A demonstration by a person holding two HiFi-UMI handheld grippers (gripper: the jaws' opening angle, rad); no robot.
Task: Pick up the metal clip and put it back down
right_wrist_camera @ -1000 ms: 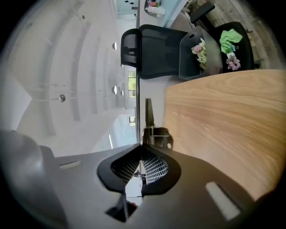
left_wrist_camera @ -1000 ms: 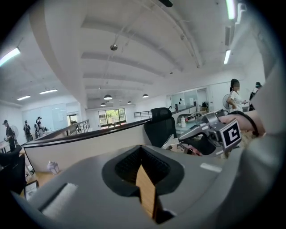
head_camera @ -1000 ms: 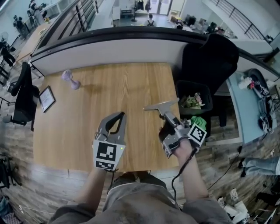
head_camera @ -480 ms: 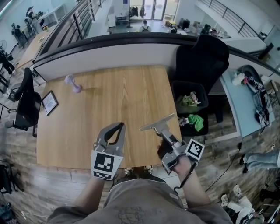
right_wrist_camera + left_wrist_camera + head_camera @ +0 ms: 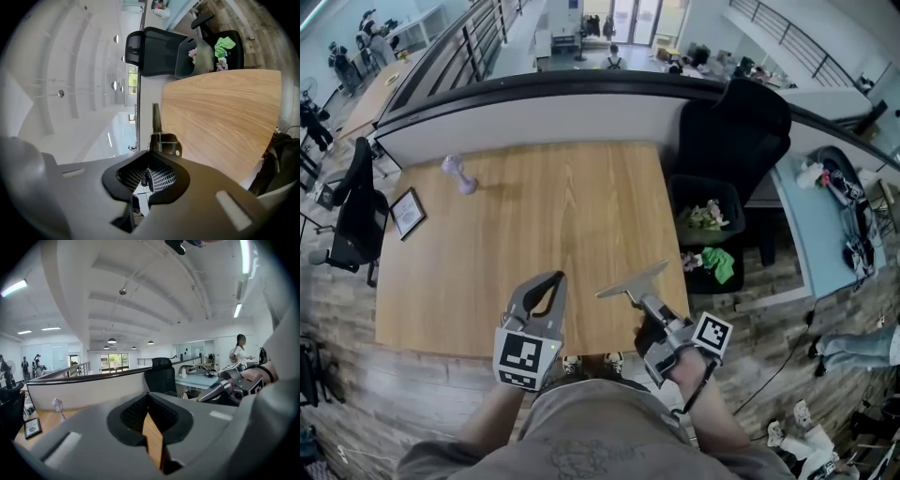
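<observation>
The metal clip (image 5: 630, 279), a spring clamp with a wide flat blade, is held over the near right corner of the wooden table (image 5: 534, 216). My right gripper (image 5: 645, 305) is shut on its handle end. In the right gripper view the clip (image 5: 158, 126) sticks out past the closed jaws of my right gripper (image 5: 149, 176), blade on edge. My left gripper (image 5: 555, 278) hovers just left of it over the table's near edge, shut with nothing in it. In the left gripper view my left gripper (image 5: 149, 411) shows meeting jaws, with the right gripper (image 5: 229, 385) off to the right.
A small purple dumbbell (image 5: 457, 174) lies at the table's far left, and a framed picture (image 5: 406, 214) sits on the left edge. A black office chair (image 5: 741, 122) and a black bin (image 5: 708, 220) of rubbish stand right of the table. A green cloth (image 5: 720, 262) lies by the bin.
Both grippers have drawn back toward the table's near edge. The clip stays in the right gripper and has come along with it.
</observation>
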